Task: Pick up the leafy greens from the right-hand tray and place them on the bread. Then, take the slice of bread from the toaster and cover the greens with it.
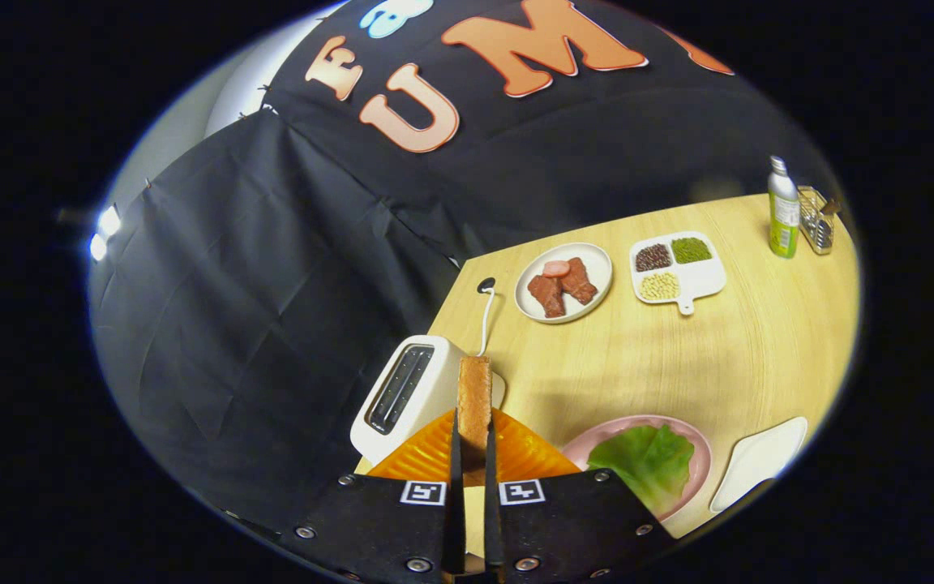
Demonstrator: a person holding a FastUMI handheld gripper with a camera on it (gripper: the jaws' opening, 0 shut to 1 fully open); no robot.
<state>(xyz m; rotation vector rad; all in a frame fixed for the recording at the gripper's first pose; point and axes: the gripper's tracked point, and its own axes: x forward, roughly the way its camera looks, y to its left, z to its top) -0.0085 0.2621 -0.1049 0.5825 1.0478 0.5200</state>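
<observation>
Your gripper (473,442) pinches the bread slice (474,397) upright beside the toaster (406,393), left of the lettuce (645,462)

Bread slice (474,399) upright, pinched in claw (473,446)

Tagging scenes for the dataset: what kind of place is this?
Looks like a staged kitchen tabletop in a recording booth: a toaster, plates of food such as the leafy greens, and black cloth walls. The tongs grip a bread slice.

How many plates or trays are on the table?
5: meat plate and divided bean tray far off, orange plate under the fingers, pink plate with greens, white tray beside it.
</observation>
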